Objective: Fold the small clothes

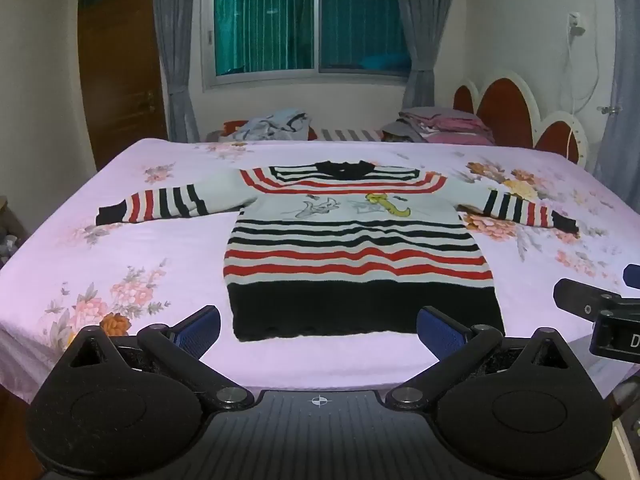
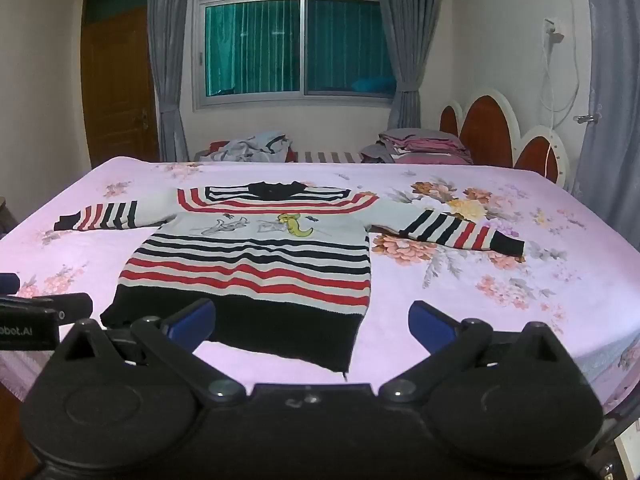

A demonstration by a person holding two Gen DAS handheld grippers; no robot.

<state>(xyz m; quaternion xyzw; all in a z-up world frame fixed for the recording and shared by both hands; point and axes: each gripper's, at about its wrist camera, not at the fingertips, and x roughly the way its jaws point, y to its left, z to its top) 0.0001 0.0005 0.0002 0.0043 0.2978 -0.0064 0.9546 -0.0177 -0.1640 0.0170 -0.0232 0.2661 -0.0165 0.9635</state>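
**Lying flat: striped sweater spread on a floral bed**

Peering from the left wrist, the view loses part of the black hem of the sweater (image 1: pixel 360 240) behind the blue pads of the left gripper (image 1: pixel 318 330), whose fingers are spread wide and hold nothing. The right gripper (image 1: pixel 596 296) enters at the right edge, cut off by the frame, and its spread cannot be judged here. The knit sweater lies face up on the pink bedsheet (image 1: pixel 160 248), collar toward the window (image 1: pixel 304 24), hem toward the camera, its long axis running away from the lens and both sleeves stretched sideways. Bands of black, red and pale grey cross it; the small chest figures are hard to make out.

From the right wrist, the right gripper (image 2: pixel 312 322) shows its fingers spread, empty, with one blue pad covering part of the hem. The sweater (image 2: pixel 256 256) sits left of centre, its near hem corner slanting. The left gripper (image 2: pixel 40 312) is clipped at the left edge. Piled clothes (image 2: pixel 256 146) beyond the bed stay indistinct.
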